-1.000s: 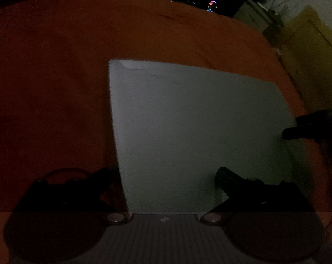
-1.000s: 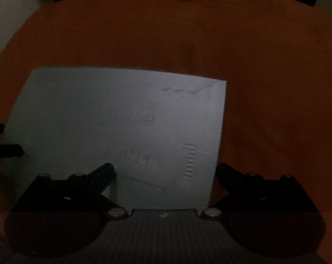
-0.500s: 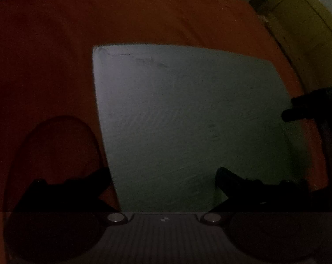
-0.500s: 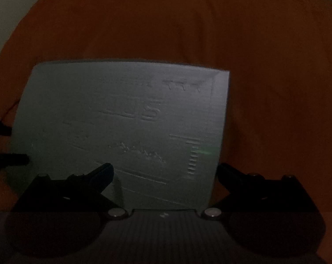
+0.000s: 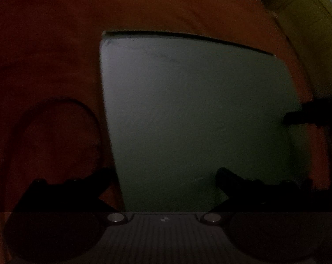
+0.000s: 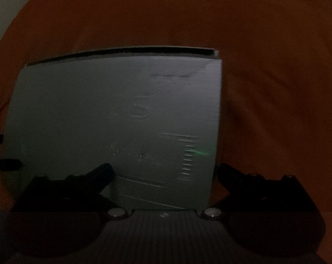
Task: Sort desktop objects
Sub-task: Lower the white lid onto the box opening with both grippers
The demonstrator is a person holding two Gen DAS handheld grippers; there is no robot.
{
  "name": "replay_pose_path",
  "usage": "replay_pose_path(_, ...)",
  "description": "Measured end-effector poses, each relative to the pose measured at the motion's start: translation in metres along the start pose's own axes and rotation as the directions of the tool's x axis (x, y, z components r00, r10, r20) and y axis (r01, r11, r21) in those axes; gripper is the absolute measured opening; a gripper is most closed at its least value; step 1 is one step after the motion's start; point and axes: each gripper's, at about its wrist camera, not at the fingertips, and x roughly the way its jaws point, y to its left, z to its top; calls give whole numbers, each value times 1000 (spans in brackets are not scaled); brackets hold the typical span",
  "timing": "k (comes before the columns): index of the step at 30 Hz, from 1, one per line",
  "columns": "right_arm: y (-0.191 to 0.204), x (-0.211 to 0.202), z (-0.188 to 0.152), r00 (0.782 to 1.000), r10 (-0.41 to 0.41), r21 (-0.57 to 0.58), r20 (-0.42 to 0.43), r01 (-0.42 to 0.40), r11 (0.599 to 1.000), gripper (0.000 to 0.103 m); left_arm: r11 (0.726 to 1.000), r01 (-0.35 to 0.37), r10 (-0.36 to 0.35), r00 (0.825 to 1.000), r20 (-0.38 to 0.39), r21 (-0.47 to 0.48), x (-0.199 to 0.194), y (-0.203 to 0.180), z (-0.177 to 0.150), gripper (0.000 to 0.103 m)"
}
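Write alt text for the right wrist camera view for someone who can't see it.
A pale grey flat sheet with faint embossed markings lies on an orange cloth in dim light, a dark gap along its far edge. The right claw, open, straddles its near right corner.

— What covers the desk (image 5: 55,44)?

— An orange-red cloth, dim in this light, spread across the whole top and faintly creased.

— And what lies on it?

— A pale grey flat sheet (image 5: 188,110), with a dark gap along its far edge. From the right wrist its face shows faint embossed lines and marks. A thin dark looped cord (image 5: 62,101) lies beside its left edge.
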Motion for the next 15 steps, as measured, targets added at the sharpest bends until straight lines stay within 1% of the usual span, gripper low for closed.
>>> replay_pose_path(3,23,0,9,999,-25,42,41,24,999,103,998,-15,12,999,49,62,-16,-11,11,103)
replay_pose_path(5,44,-3,19,997,-30,76,71,24,997,103,996,-22,14,995,95,85,-31,-21,18,103)
replay_pose_path(7,62,-13,27,996,-23,111,91,13,994,103,998,-10,0,988,156,61,-47,-30,27,103)
replay_pose_path(9,87,-18,30,993,-20,114,114,7,993,103,999,3,-11,979,206,37,-58,-36,34,103)
replay_pose_path(10,99,-20,32,992,-20,114,126,6,993,103,999,5,-12,976,218,32,-63,-38,39,103)
replay_pose_path(12,124,-21,37,990,-23,108,139,8,994,103,1000,1,-7,976,216,25,-71,-36,43,103)
replay_pose_path(13,134,-24,36,990,-24,105,141,10,994,103,1000,-12,6,976,219,22,-74,-36,44,103)
replay_pose_path(15,164,-24,36,988,-29,81,155,17,997,103,998,-61,55,970,238,21,-79,-40,44,103)
